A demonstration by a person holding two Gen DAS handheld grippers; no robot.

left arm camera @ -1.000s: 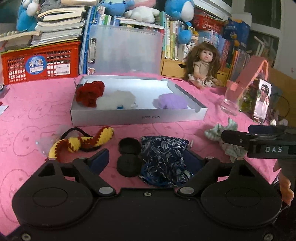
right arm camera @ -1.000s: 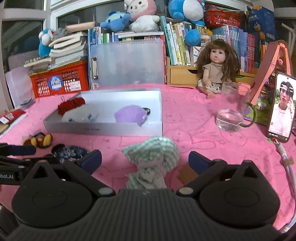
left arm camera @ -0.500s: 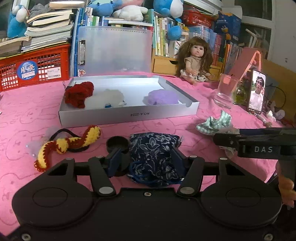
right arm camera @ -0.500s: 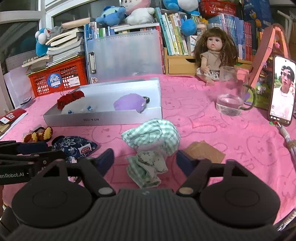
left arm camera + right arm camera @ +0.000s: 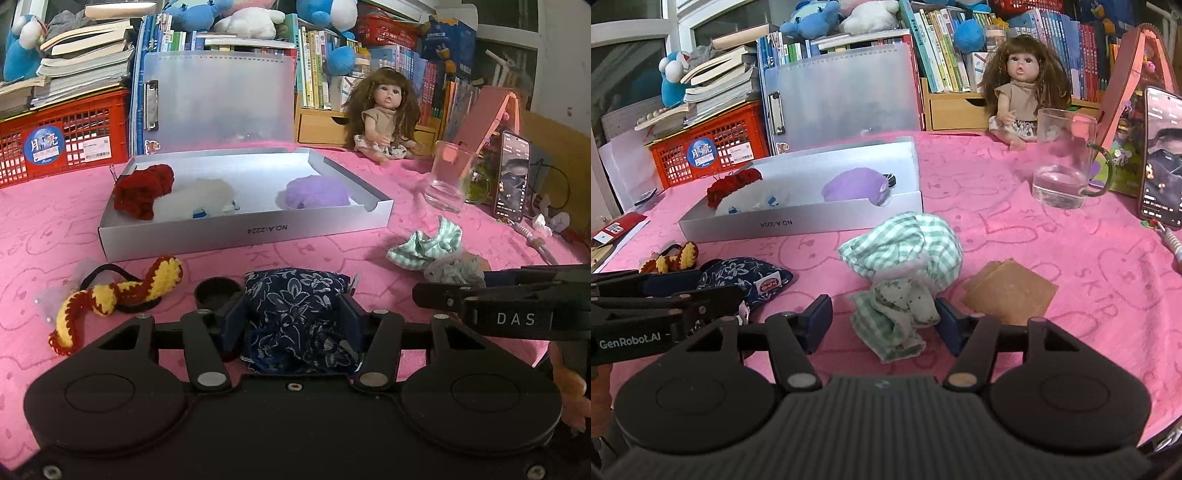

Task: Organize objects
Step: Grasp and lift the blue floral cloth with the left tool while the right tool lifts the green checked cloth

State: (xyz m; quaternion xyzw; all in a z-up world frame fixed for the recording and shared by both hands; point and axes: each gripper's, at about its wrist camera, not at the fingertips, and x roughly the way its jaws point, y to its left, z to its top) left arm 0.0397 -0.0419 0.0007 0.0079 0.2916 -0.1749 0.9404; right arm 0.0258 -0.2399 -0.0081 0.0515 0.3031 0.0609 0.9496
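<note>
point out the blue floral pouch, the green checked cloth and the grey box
blue floral pouch (image 5: 295, 299), left wrist view, top panel
green checked cloth (image 5: 916, 247), right wrist view, bunched upper part
grey box (image 5: 243, 232), left wrist view, front wall

1. The left gripper (image 5: 291, 317) is no longer spread wide: a second ago its blue pads stood well apart, and now they press both sides of the navy floral pouch (image 5: 295, 306).
2. The black round lid (image 5: 218, 291) that lay in plain sight beside the pouch is half hidden behind the left pad.
3. Over on the right, the right gripper (image 5: 882, 321) has narrowed too, its pads now close on either side of the green checked cloth (image 5: 905, 258), one touching the bundle's lower end, the other just beside it.
4. A brown card (image 5: 1008, 291) has come into sight next to the cloth.
</note>
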